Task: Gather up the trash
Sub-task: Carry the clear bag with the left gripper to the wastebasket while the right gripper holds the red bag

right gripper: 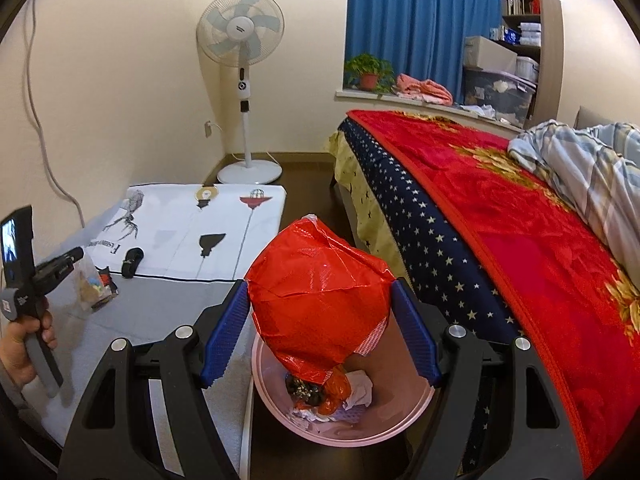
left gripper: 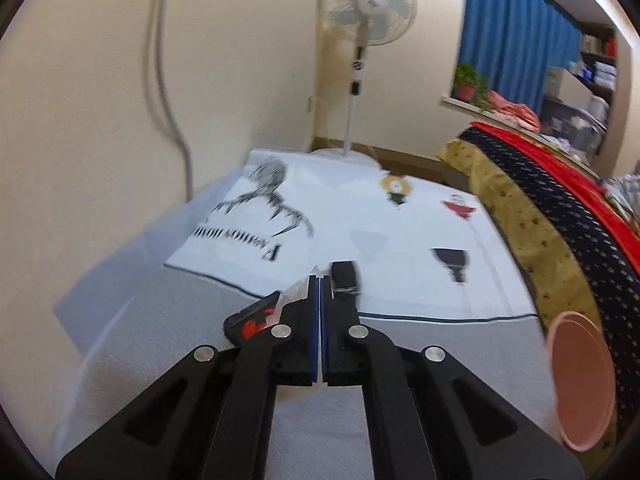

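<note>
Here pink bin (right gripper: 400, 420) holds crumpled trash; right jaws clamp red bag (right gripper: 320, 292), left jaws pinch wrapper (left gripper: 292, 296).

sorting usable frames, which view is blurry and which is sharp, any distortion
Left wrist view: motion blur smears the standing fan and the printed cloth. Right wrist view: sharp, red bag crisp. Both: fisheye bends the bed edge, dark corners.
</note>
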### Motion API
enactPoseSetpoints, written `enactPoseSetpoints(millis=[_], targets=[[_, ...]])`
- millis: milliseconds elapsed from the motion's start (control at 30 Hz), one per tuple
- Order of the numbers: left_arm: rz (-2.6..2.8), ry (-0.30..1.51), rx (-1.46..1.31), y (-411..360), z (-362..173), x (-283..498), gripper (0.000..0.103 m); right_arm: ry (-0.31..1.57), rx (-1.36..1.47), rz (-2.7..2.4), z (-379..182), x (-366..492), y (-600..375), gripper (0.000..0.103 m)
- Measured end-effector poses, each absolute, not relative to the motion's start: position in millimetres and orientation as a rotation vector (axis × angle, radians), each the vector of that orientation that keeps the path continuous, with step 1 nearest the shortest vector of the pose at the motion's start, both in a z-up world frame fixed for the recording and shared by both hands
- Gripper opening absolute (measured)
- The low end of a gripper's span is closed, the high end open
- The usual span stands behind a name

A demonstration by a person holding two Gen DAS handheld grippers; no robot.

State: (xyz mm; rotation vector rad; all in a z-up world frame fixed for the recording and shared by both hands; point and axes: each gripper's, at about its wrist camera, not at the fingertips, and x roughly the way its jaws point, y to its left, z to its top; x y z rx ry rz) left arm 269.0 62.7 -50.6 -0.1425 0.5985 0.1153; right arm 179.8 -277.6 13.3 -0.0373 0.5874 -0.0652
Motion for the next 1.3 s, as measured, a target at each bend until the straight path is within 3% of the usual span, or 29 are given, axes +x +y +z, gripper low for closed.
enactPoseSetpoints(millis=[533, 1300], targets=[[-0.137, 0.549, -0.015, -61, 35, 167, 0.0, 0.497, -0.037, -0.015, 33, 145, -288, 0.072], [-0.443, 0.607, 0.075, -207, 9, 196, 0.0, 0.572, -0.021, -0.132, 10, 146, -346, 0.072]])
